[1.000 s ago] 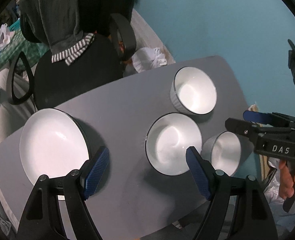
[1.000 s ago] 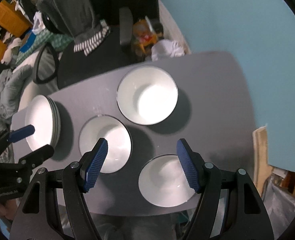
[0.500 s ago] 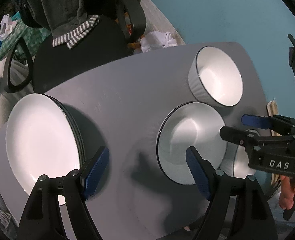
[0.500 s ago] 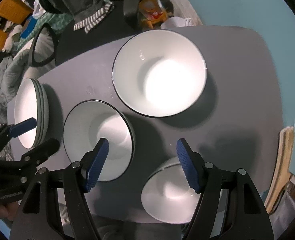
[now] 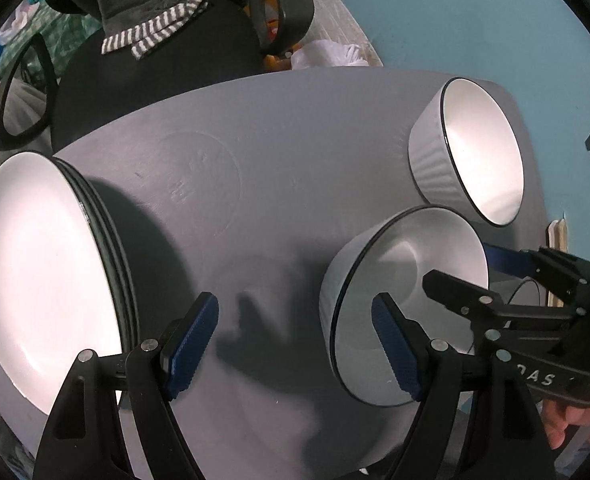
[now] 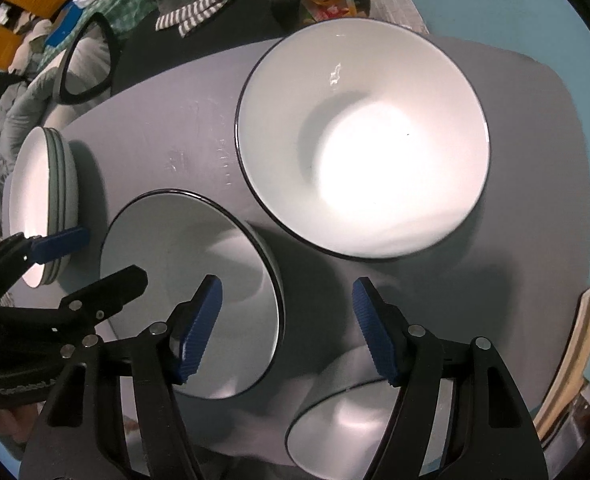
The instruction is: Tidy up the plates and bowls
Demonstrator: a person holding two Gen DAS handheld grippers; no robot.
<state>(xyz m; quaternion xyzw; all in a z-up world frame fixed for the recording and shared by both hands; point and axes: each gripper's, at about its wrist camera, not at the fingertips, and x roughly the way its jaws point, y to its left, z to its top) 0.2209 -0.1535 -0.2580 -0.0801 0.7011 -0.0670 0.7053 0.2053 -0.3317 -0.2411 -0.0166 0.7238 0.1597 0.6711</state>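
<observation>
Three white bowls with dark rims and a stack of white plates stand on a grey table (image 5: 287, 152). In the left wrist view the plate stack (image 5: 43, 264) is at the left, a middle bowl (image 5: 399, 292) at the right and a far bowl (image 5: 479, 148) beyond it. My left gripper (image 5: 295, 344) is open, low over the table, its right finger at the middle bowl's rim. In the right wrist view the large far bowl (image 6: 363, 140), the middle bowl (image 6: 191, 292), a near bowl (image 6: 347, 420) and the plates (image 6: 39, 208) show. My right gripper (image 6: 287, 328) is open, between the middle and near bowls.
A black office chair (image 5: 155, 64) with a grey garment draped on it stands behind the table. A teal wall (image 5: 475, 12) lies to the right. White bags (image 5: 327, 54) lie on the floor by the chair. Flat boards (image 6: 575, 352) lean at the table's right edge.
Both grippers have come down closer to the table; bowls and plates loom larger. The left gripper's right finger now reaches the middle bowl. Both stay open.
</observation>
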